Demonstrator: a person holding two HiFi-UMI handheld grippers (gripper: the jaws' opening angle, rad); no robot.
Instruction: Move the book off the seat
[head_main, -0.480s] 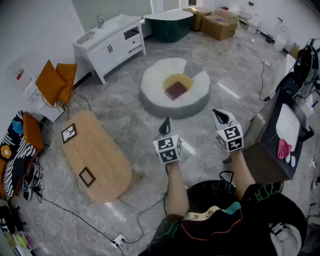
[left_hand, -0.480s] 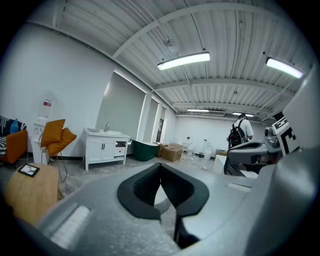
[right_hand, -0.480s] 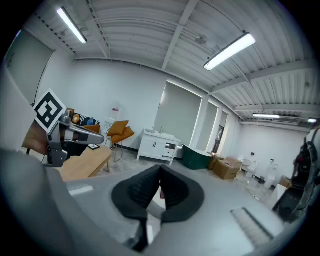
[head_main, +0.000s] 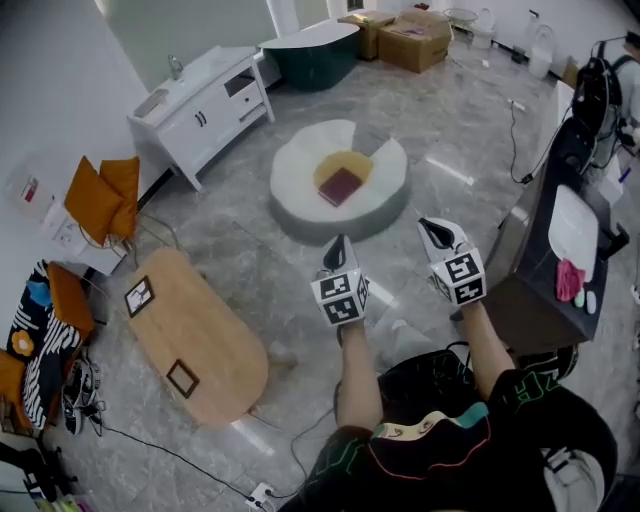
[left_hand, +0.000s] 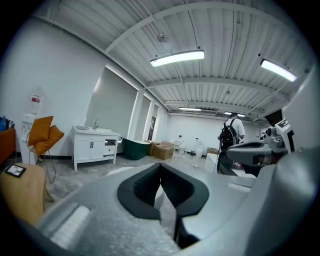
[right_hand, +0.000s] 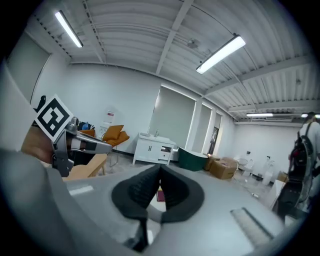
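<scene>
While the round white seat (head_main: 293, 203) sits on the grey floor (head_main: 250, 262) ahead of the person, both bare forearms reach forward side by side. The left gripper (head_main: 338, 245) and right gripper (head_main: 432, 229) point toward the seat, well short of it, each with jaws pressed together on nothing. The maroon book (head_main: 341, 186) lies on the yellow cushion (head_main: 347, 163) in the seat's hollow.

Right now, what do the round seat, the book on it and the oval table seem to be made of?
Seat: white, matte, probably upholstered fabric over padding; thick rounded walls. Book: maroon matte cover, likely card or cloth; too small to tell. Oval table: light wood or wood veneer, smooth, pale tan top.
</scene>
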